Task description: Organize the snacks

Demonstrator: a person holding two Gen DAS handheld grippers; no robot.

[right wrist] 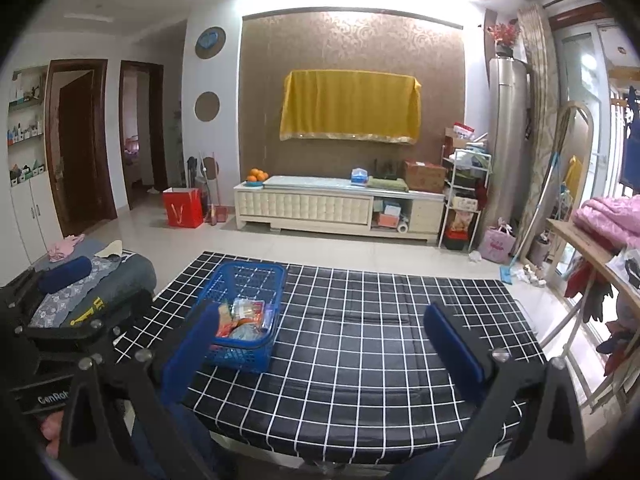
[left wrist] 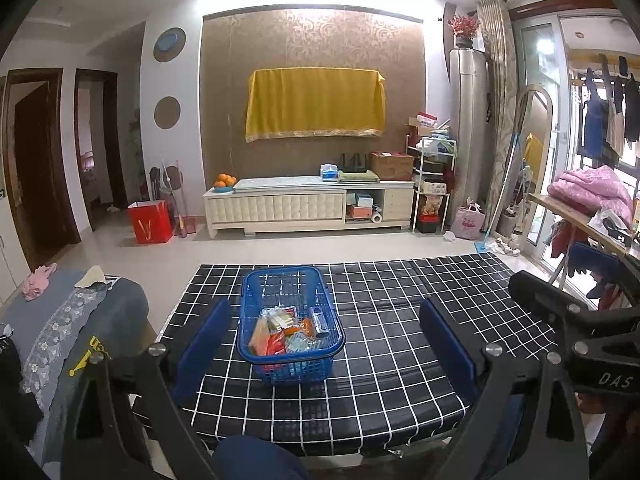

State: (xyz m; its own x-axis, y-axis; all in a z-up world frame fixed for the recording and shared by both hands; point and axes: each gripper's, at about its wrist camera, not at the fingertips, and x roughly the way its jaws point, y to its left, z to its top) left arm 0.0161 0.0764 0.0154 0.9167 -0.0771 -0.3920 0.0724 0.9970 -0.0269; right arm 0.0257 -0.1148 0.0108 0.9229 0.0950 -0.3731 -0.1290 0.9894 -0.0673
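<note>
A blue plastic basket (left wrist: 256,280) stands on the black grid-patterned table (left wrist: 400,320). It holds several snack packets (left wrist: 288,332), orange, red and clear-wrapped. My left gripper (left wrist: 324,328) is open, held above the table's near edge with the basket between its blue pads (left wrist: 208,332). In the right wrist view the basket (right wrist: 236,276) sits left of centre with snacks (right wrist: 244,316) inside. My right gripper (right wrist: 320,332) is open and empty over the table (right wrist: 380,340), its left pad (right wrist: 192,340) in front of the basket. The right gripper's body shows at the left view's right edge.
A grey sofa with clothes (left wrist: 72,320) stands left of the table. A wooden table with pink bedding (right wrist: 608,224) and hanging clothes is at the right. A white TV cabinet (left wrist: 308,204), red bag (left wrist: 150,222) and shelf rack (left wrist: 432,188) line the far wall.
</note>
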